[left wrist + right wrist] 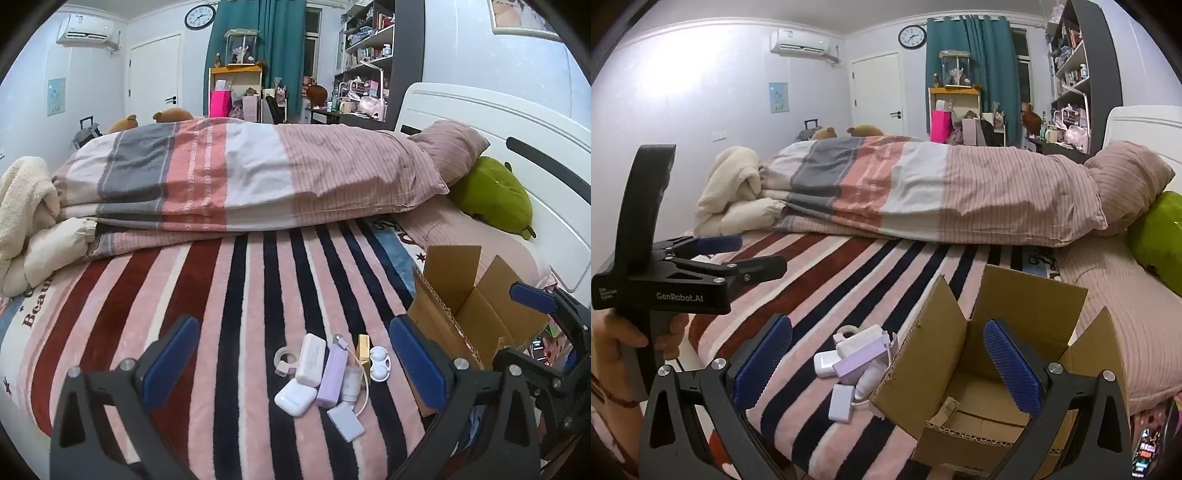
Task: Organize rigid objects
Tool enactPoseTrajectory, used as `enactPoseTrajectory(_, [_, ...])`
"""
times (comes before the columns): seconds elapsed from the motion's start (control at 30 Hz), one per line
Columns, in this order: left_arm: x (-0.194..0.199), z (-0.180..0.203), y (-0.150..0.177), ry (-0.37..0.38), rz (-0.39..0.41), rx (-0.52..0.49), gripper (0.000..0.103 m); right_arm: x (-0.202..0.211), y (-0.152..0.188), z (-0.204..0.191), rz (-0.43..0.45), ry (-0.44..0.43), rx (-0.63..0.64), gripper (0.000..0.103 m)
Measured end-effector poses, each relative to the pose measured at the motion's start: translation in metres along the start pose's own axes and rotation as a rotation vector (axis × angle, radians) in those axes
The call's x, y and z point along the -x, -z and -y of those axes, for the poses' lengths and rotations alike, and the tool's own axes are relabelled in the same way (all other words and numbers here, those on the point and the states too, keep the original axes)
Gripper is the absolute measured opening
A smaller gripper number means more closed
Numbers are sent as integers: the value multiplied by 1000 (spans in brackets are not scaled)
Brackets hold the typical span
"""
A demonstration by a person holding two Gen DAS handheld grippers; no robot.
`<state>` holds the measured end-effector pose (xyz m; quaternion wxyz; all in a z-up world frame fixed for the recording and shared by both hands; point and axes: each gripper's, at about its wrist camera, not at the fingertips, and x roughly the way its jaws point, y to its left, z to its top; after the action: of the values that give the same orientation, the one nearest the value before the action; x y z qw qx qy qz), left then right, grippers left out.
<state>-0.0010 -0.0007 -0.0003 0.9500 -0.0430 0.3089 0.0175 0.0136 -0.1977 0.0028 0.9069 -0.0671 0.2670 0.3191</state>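
Note:
A pile of small items lies on the striped blanket: a white earbud case (295, 397), a pink-white case (311, 359), a lilac power bank (332, 374), a small white box (345, 421), a gold box (364, 350), a white contact-lens case (380, 363) and a tape roll (286, 360). An open cardboard box (982, 369) stands to their right, empty as far as I can see. My left gripper (295, 365) is open above the pile. My right gripper (888, 369) is open over the box's left flap. The pile also shows in the right wrist view (855, 362).
A folded duvet (229, 177) and a pillow (454, 147) lie across the far half of the bed. A green plush (491, 195) sits by the white headboard (535, 155). A cream blanket (26, 206) is at the left. Striped blanket stretches left of the pile.

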Motion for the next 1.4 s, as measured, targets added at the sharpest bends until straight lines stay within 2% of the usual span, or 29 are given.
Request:
enactPoseTrajectory(0.03, [-2, 0, -1, 1, -28, 7, 103, 1, -1, 0, 0, 0, 1, 103])
enactPoseTrajectory(0.2, [-5, 0, 3, -18, -19, -5, 103, 4, -3, 3, 2, -13, -13, 103])
enactPoseTrajectory(0.37, [-4, -3, 11, -7, -17, 4, 103, -5, 7, -3, -5, 3, -9, 103])
enactPoseTrajectory(1.4, [6, -12, 7, -23, -20, 20, 103, 5, 1, -4, -3, -27, -19, 103])
